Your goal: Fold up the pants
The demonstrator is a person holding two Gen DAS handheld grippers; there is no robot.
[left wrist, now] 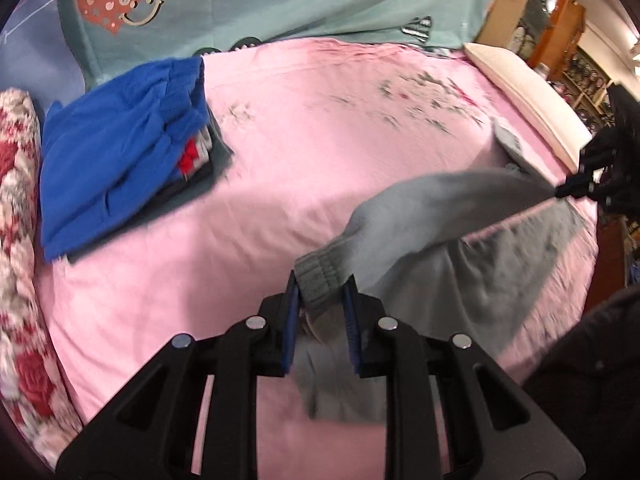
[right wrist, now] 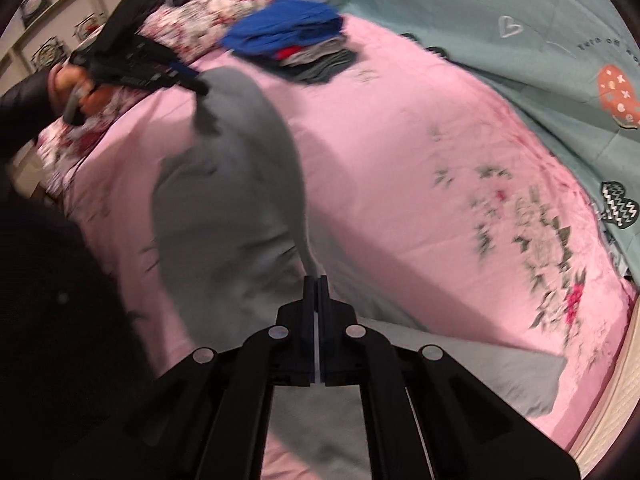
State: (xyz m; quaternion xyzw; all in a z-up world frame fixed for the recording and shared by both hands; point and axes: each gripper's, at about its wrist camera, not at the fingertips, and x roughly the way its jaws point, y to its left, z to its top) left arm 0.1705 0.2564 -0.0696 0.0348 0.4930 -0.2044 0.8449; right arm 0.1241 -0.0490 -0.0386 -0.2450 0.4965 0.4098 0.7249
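Grey pants (left wrist: 432, 216) hang lifted over the pink bed (left wrist: 304, 152), stretched between both grippers. In the left wrist view my left gripper (left wrist: 322, 289) is shut on a ribbed grey cuff, its blue pads (left wrist: 291, 300) pressing on both sides. Far right, my right gripper (left wrist: 560, 191) pinches the other end. In the right wrist view my right gripper (right wrist: 316, 280) is shut on a thin edge of the grey pants (right wrist: 232, 184). A person's hand (right wrist: 66, 80) carries the left gripper (right wrist: 202, 89) at upper left, and the cloth droops between them. Motion blur softens both views.
A pile of folded clothes with a blue garment (left wrist: 120, 148) on top lies at the bed's far left, also visible as the blue pile (right wrist: 288, 36). A floral quilt (left wrist: 20, 240) borders the left edge. A teal heart-print sheet (left wrist: 248, 4) hangs behind, a cream pillow (left wrist: 524, 96) lies at right.
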